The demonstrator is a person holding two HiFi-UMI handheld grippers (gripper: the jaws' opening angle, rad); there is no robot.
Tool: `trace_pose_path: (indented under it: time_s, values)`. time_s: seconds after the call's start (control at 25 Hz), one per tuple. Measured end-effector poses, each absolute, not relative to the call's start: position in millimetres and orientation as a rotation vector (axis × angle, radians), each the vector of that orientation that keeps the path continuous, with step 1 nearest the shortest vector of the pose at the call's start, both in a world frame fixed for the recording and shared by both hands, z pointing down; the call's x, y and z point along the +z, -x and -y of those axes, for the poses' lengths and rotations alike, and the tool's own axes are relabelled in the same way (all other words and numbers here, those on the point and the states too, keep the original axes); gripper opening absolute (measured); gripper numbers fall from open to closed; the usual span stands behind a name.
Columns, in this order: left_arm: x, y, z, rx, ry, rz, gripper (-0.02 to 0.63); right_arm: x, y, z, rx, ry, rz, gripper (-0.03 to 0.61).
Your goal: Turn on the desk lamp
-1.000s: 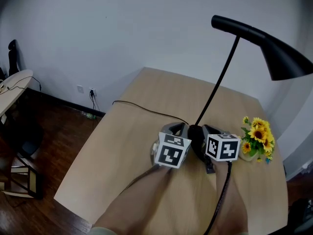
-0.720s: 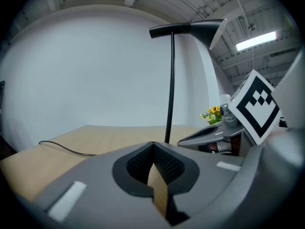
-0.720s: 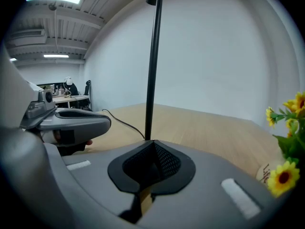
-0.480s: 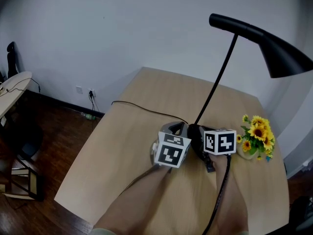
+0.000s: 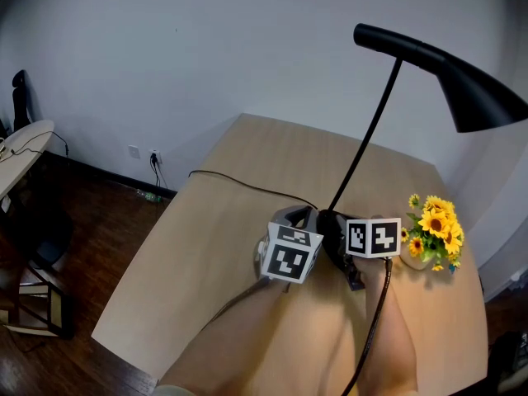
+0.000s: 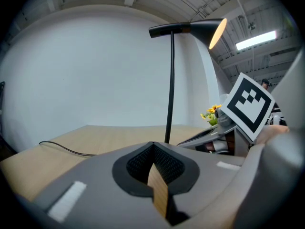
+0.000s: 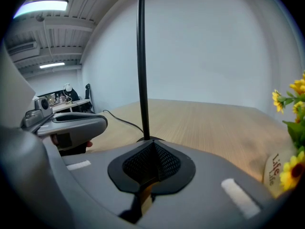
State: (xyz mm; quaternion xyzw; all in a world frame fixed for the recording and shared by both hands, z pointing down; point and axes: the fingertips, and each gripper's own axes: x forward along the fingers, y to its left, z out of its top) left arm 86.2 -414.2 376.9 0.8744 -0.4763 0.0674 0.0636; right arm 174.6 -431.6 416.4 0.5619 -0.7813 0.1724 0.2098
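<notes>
Change: over the last second the marker cube [image 5: 373, 237] on the right gripper [image 7: 151, 171] has risen a little and turned to face more squarely upward. The left gripper [image 6: 154, 173] has not budged.
Meaning: that small shift right at the foot of the lamp [image 5: 368, 134] looks to me like a press or a release there. I can't make out any switch, so that is a guess.
Lamp: it stands on the far half of the table [image 5: 206, 271], its thin stem leaning up to the right. Its base [image 7: 148, 140] lies just past both gripper tips, and the flowers [image 5: 433, 233] are close on its right.
Tools: each gripper has its jaws drawn together, with only a thin slit of tabletop showing between the pads. Neither holds anything.
Left gripper view alone: it looks up into the shade [image 6: 213, 28], and the inside glows warm orange. I judge the lamp is lit and the job is as good as done.
Head view alone: from above the shade is plain black and gives no hint of light, but this view shows the cable [image 5: 247, 186] trailing off toward the wall.
Right gripper view alone: it shows the stem meeting the base just beyond the jaws, with the left gripper close beside.
</notes>
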Motion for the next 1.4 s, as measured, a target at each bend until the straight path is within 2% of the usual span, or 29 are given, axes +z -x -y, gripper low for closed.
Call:
trace_pose_path:
  time_s: [1.4]
  values:
    - [376.7,-89.0,413.2,0.195,-2.645,1.420,0.000,413.2,-174.2,429.6,0.435,-1.600,2.142,0.000]
